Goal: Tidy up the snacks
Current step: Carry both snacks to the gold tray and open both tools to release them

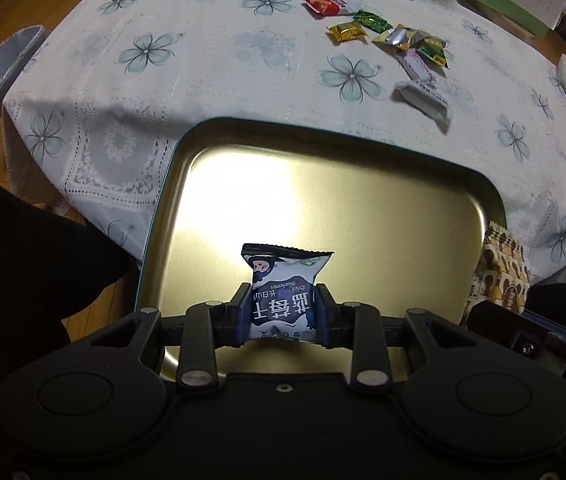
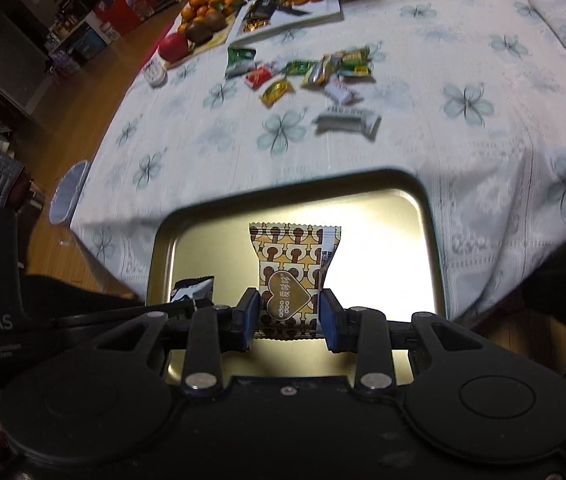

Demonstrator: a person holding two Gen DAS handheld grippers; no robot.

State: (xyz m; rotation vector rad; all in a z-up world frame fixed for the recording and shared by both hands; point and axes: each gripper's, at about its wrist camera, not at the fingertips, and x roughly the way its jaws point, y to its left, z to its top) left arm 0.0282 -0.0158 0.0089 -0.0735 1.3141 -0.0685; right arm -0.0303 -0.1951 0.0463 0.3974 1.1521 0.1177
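Left gripper (image 1: 283,312) clamping blue packet (image 1: 283,292), right gripper (image 2: 287,316) clamping brown packet (image 2: 293,276), tin (image 1: 363,200) beneath both.

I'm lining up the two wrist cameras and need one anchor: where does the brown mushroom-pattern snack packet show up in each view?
Left wrist: the brown mushroom-pattern packet peeks in at the right edge, beside the gold tin tray.
Right wrist: centre, clamped in the right gripper, above the tray.
Shared landmark: the tray, with the loose snack pile beyond it.
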